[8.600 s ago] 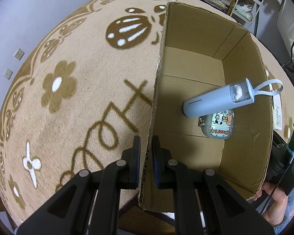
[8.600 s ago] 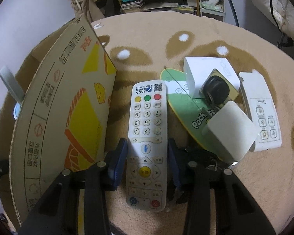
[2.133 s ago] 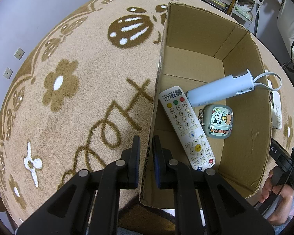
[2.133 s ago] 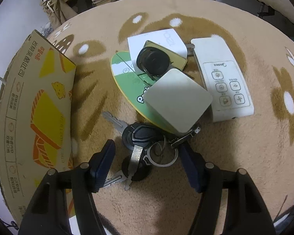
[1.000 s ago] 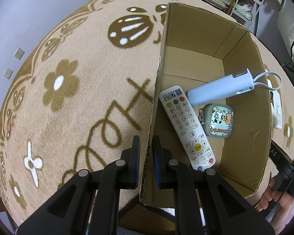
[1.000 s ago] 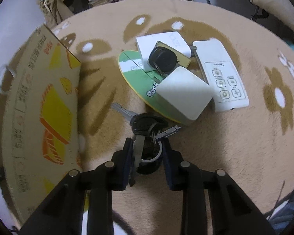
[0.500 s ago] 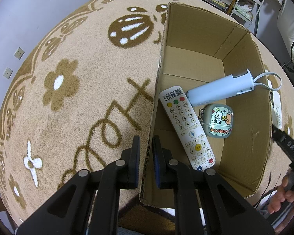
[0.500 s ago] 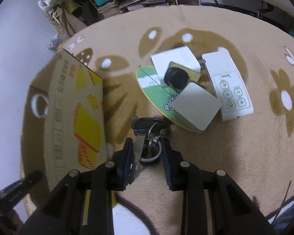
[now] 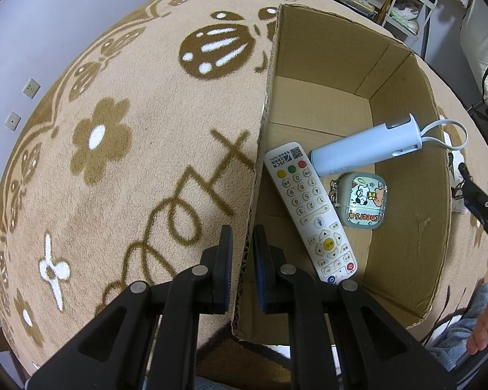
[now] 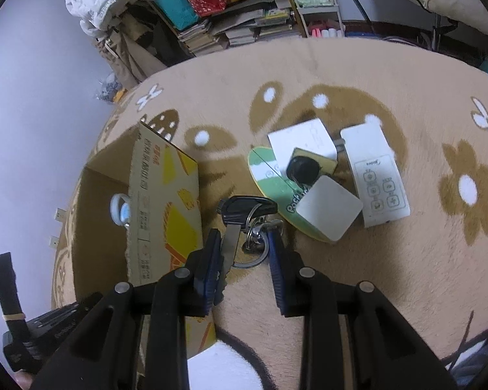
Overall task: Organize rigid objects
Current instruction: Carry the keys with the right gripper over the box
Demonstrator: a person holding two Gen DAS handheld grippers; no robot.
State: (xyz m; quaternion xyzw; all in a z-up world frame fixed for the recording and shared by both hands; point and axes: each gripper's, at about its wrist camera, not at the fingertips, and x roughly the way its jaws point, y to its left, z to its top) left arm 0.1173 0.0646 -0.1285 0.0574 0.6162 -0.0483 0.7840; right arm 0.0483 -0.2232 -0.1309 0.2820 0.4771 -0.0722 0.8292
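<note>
My left gripper is shut on the near left wall of the open cardboard box. Inside lie a white remote, a pale blue tube with a loop strap and a small cartoon-printed case. My right gripper is shut on a bunch of keys with a black fob and metal rings, lifted off the rug just right of the box. On the rug behind it lie a white square block, a green oval card, a white flat remote and a gold case with a black disc.
A beige rug with brown flowers covers the floor around the box. Shelves and stacked books stand beyond the rug. The right gripper's black arm and a person's hand show past the box's right wall.
The right gripper has risen with the keys, lifting them off the rug, and now looks more level toward the shelves. The left gripper has stayed still on the box wall.
</note>
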